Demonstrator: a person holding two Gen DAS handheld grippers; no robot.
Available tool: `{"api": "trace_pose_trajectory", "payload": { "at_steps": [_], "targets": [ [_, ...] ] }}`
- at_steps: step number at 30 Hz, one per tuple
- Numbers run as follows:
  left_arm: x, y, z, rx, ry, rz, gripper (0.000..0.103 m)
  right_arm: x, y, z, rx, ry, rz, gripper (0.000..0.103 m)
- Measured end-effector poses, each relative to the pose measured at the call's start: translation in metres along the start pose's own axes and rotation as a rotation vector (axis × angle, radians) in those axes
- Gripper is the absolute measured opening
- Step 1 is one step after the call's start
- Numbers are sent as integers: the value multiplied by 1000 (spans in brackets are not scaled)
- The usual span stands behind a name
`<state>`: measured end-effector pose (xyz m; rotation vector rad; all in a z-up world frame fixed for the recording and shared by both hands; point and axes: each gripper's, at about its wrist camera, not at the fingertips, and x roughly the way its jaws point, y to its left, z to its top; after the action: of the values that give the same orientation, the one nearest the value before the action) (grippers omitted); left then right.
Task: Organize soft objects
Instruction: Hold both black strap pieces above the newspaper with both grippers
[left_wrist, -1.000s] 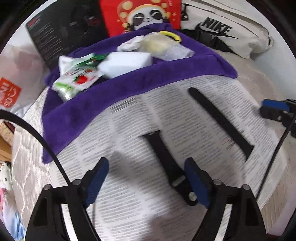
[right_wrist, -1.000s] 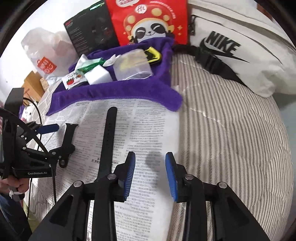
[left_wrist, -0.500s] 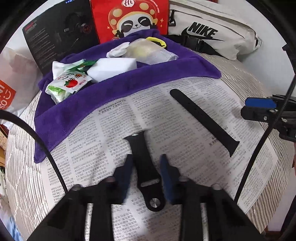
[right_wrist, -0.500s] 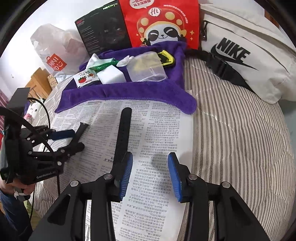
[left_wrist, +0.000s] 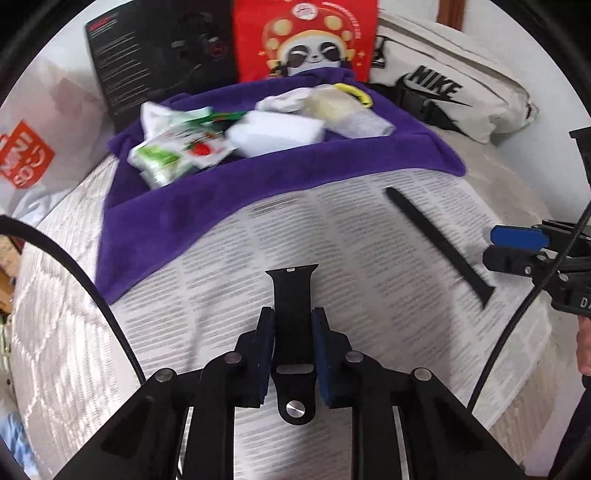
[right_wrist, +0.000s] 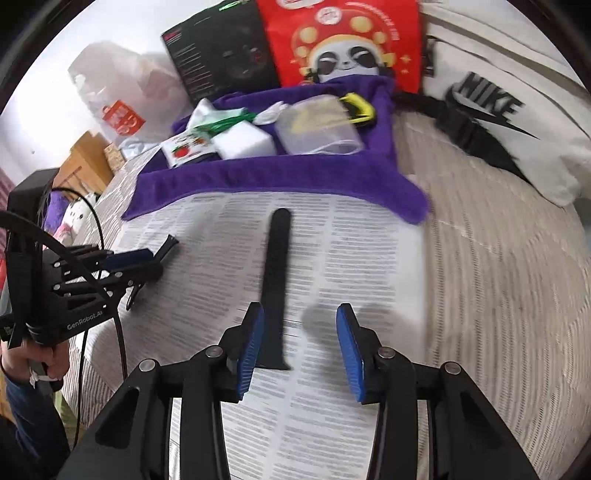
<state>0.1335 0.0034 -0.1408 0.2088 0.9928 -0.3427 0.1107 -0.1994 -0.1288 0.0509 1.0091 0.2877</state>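
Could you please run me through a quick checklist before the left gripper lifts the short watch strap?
1. Left gripper jaws have just been closing on the short strap: ok.
2. Strap centred between the pads: ok.
3. Firmness of grip: cannot tell.
4. Right gripper clear of the left: ok.
5. Long strap inside the right jaws: not ok, it lies by the left pad.
6. Newspaper free under the strap: cannot tell.

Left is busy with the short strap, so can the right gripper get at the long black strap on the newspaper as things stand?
Probably yes. The right gripper is open, and the long strap lies flat on the newspaper with its near end just inside the left finger. Nothing covers it.
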Motion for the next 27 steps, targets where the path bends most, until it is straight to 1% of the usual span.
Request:
{"api": "trace_pose_trajectory", "payload": {
  "at_steps": [4,7,12,14,15,16,17,18,19,22,24,27],
  "targets": [
    [0,22,-10,-19,8,53,20,16,17,4,-33,23,13,43],
    [-2,34,-15,-41,10,47,20,31,23,9,-44,40,-3,43],
    [-1,39,-18,-55,-6,20,20,42,30,19,-72,13,-45,43],
    [0,40,-17,-62,-9,16,20,45,36,19,-100,8,-78,41],
    [0,39,-16,-63,-9,17,20,47,42,18,-139,4,-115,40],
    [-1,38,-17,-62,-9,20,20,47,47,16,-173,-3,-139,36],
    [0,37,-17,-60,-9,21,20,47,49,15,-184,-6,-134,27],
    [-1,37,-17,-57,-10,19,20,46,48,15,-176,-1,-120,23],
    [0,36,-16,-56,-12,16,20,45,44,15,-164,8,-109,21],
    [1,35,-15,-55,-20,5,21,44,35,19,-130,22,-68,21],
    [2,33,-13,-46,-22,1,26,45,37,20,-130,18,-80,21],
    [4,29,-11,-28,-30,4,29,47,42,21,-137,13,-119,21]
  ]
}}
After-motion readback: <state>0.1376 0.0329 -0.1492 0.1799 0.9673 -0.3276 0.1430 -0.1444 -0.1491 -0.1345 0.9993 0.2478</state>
